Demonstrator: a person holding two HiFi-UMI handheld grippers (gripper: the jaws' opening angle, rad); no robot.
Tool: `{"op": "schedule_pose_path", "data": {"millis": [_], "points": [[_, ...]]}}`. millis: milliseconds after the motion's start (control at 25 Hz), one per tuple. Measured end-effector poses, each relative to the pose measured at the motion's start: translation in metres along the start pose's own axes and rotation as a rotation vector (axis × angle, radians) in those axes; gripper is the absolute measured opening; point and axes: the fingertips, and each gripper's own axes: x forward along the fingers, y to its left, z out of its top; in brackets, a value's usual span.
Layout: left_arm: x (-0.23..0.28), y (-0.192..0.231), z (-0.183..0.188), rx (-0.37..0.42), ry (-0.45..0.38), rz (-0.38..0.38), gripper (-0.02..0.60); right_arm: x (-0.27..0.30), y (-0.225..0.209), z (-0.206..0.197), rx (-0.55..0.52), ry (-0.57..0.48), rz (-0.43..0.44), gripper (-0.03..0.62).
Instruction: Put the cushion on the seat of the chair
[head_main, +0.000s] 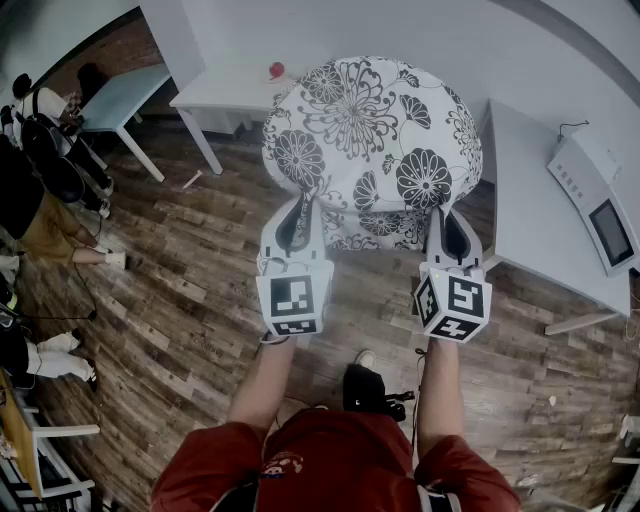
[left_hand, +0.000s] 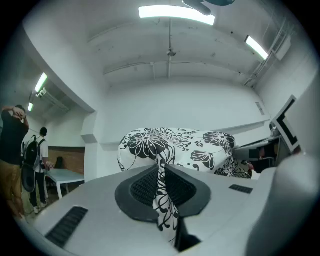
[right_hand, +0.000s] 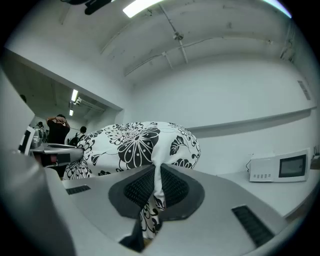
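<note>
Cushion (head_main: 370, 140): white with a black flower print, held up in the air over the floor in front of the person, between the two tables; no part of it rests on anything.
Left gripper (head_main: 297, 222): jaws closed tight on a fold of cloth at the cushion's near left edge; in the left gripper view the cloth runs down between the ribbed pads (left_hand: 145, 187).
Right gripper (head_main: 450, 232): jaws pinched on a fold at the near right edge, the cloth hanging through below them in the right gripper view.
Floor (head_main: 180, 270): dark wood planks, under the cushion.
Far table (head_main: 225, 90): white, beyond the cushion, with a small red thing (head_main: 275, 71) on it.
Right table (head_main: 530, 200): white, bearing a microwave (head_main: 598, 215).
Bystanders (head_main: 40, 200): at the left edge of the head view, well apart from the cushion.
</note>
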Motion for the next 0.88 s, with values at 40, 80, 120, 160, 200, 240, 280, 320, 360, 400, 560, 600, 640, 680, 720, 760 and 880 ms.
{"op": "schedule_pose_path", "data": {"millis": [40,80,120,160,200,240,280,320,360,400,560,600,640,680,720,760,880], "points": [[0.000,0.001,0.005,0.005,0.002,-0.006,0.046,0.000,0.000,0.003,0.009,0.004,0.002,0.046],[0.000,0.001,0.010,0.010,0.003,-0.011,0.044,0.001,0.001,0.005,0.019,0.008,0.004,0.046],[0.000,0.002,0.015,0.014,0.005,-0.015,0.044,0.001,0.001,0.007,0.029,0.015,0.006,0.046],[0.001,0.002,0.019,0.020,0.008,-0.016,0.044,0.002,0.001,0.008,0.037,0.024,0.007,0.046],[0.001,0.003,0.022,0.026,0.011,-0.015,0.044,0.004,0.002,0.009,0.042,0.034,0.008,0.046],[0.000,0.003,0.025,0.032,0.015,-0.012,0.044,0.005,0.002,0.009,0.044,0.043,0.009,0.046],[0.000,0.003,0.026,0.036,0.018,-0.009,0.044,0.006,0.003,0.009,0.046,0.050,0.011,0.046],[-0.001,0.003,0.026,0.037,0.022,-0.005,0.044,0.007,0.003,0.009,0.049,0.055,0.013,0.046],[-0.001,0.002,0.025,0.035,0.025,-0.004,0.044,0.007,0.002,0.009,0.054,0.058,0.015,0.046],[0.000,0.002,0.024,0.034,0.027,-0.003,0.044,0.007,0.001,0.008,0.059,0.058,0.016,0.046],[0.001,-0.001,0.019,0.033,0.019,0.004,0.044,0.009,-0.002,0.004,0.049,0.045,0.020,0.046],[0.001,-0.001,0.018,0.036,0.016,0.009,0.044,0.011,-0.002,0.004,0.044,0.038,0.022,0.046],[0.002,-0.001,0.016,0.036,0.015,0.014,0.044,0.012,-0.002,0.004,0.041,0.034,0.023,0.046],[0.002,-0.001,0.014,0.034,0.017,0.016,0.044,0.012,-0.002,0.003,0.040,0.031,0.021,0.046],[0.002,-0.001,0.013,0.030,0.019,0.016,0.046,0.011,-0.003,0.002,0.039,0.029,0.017,0.048],[0.002,-0.001,0.012,0.028,0.020,0.015,0.044,0.011,-0.003,0.002,0.036,0.028,0.012,0.048],[0.002,-0.001,0.015,0.027,0.017,0.012,0.044,0.009,-0.002,0.004,0.016,0.026,0.006,0.048]]}}
